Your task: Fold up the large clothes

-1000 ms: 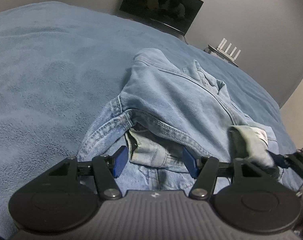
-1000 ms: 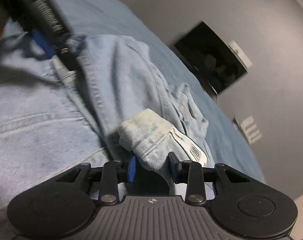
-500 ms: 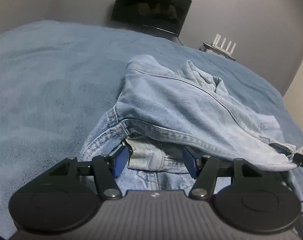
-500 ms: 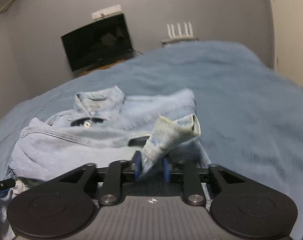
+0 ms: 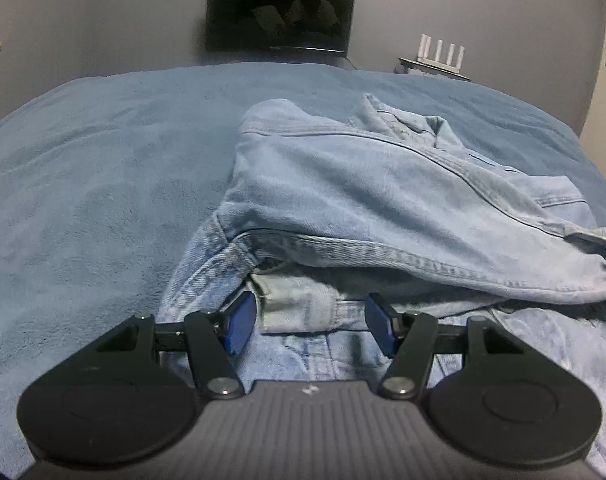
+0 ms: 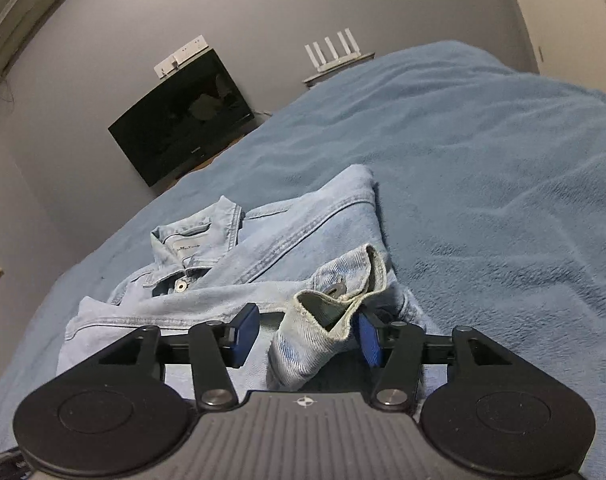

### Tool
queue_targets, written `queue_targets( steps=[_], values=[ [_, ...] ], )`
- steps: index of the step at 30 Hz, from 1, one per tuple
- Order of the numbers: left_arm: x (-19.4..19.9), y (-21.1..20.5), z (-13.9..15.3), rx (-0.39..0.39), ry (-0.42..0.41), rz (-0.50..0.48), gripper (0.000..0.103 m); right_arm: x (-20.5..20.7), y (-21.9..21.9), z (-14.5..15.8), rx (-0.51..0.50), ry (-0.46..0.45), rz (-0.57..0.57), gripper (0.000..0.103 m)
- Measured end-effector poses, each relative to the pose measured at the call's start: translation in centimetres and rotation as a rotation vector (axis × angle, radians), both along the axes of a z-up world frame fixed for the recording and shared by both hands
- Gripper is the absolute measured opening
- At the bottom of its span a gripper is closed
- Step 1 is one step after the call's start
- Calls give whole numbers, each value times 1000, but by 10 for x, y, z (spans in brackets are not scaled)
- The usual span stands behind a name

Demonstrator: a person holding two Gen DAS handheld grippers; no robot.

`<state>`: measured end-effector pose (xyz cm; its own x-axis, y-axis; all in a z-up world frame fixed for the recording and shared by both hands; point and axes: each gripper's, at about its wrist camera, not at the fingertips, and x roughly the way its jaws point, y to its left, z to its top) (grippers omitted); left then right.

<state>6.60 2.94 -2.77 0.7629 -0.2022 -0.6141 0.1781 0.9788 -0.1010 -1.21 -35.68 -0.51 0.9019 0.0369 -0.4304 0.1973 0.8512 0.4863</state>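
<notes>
A light blue denim jacket (image 5: 383,200) lies partly folded on the blue blanket; it also shows in the right wrist view (image 6: 239,280), collar toward the TV. My left gripper (image 5: 309,322) is open, low over the jacket's near edge, with a pale cuff (image 5: 299,304) between its blue pads, untouched. My right gripper (image 6: 307,334) is open. The sleeve cuff (image 6: 335,308) stands crumpled between its fingers, leaning against the right pad.
The blue blanket (image 5: 103,184) covers the bed all around the jacket. A black TV (image 5: 279,12) and a white router (image 5: 441,50) stand by the grey wall beyond the bed. A door (image 6: 563,8) is at the far right.
My right gripper carried the sleeve cuff across the jacket toward its right side, then opened its jaws and let the cuff go. My left gripper stayed open and tilted level.
</notes>
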Motion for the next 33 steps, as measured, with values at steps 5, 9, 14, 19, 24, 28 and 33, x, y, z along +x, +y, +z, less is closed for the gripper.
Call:
queue_targets(
  steps=[5,9,14,19,24,28,33],
  values=[
    [-12,-22,18,10,-33,-155,59,-4,7,7,-97,-42,15,23],
    [-25,-53,17,172,-37,-224,59,-17,14,23,-168,-222,28,17],
    [-26,-67,0,248,-10,-269,59,-9,18,26,-300,-220,34,17],
    [-24,-66,-1,240,0,-266,59,16,11,-2,-299,33,7,21],
    [-22,-63,-1,233,4,-262,60,15,1,4,-244,5,-9,34],
    [-21,-57,2,207,-19,-238,60,21,-10,1,-146,-29,-13,47],
    [-7,-43,17,136,-75,-150,60,29,-21,2,-84,-51,-4,50]
  ],
)
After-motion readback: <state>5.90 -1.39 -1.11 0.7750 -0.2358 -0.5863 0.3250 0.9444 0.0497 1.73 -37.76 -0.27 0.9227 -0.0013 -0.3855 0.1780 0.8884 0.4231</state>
